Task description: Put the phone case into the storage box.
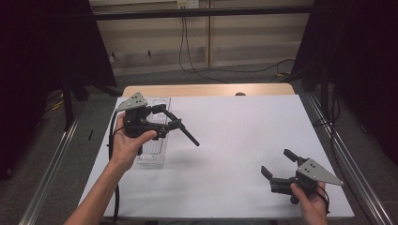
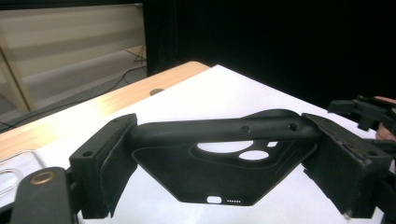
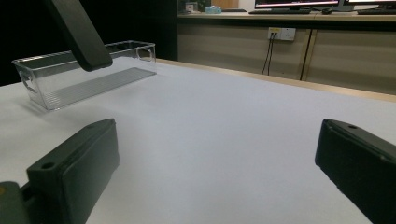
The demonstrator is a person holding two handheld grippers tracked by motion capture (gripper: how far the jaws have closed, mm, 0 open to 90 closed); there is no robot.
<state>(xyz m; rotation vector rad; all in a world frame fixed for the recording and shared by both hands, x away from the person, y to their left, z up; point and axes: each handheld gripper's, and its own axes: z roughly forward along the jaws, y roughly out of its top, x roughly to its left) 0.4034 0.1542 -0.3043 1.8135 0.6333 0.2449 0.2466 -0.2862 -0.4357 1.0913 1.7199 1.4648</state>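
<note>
A: What does the left gripper (image 1: pixel 164 123) hold?

B: A black phone case (image 2: pixel 224 158), pinched across its width between the two fingers (image 2: pixel 105 170), held in the air just beside the clear plastic tray (image 1: pixel 152 157) at the left of the white bench (image 1: pixel 244 140).

A: And the right gripper (image 1: pixel 278 165)?

B: Its fingers (image 3: pixel 77 170) are spread wide and hold nothing; it rests low at the near right of the bench, well apart from the tray.

A: How is the step best done?

B: Judged as placing the case in the tray: turn the case so its long side runs along the tray, lower it level between the walls, and part the fingers only once it rests on the floor of the tray.
</note>
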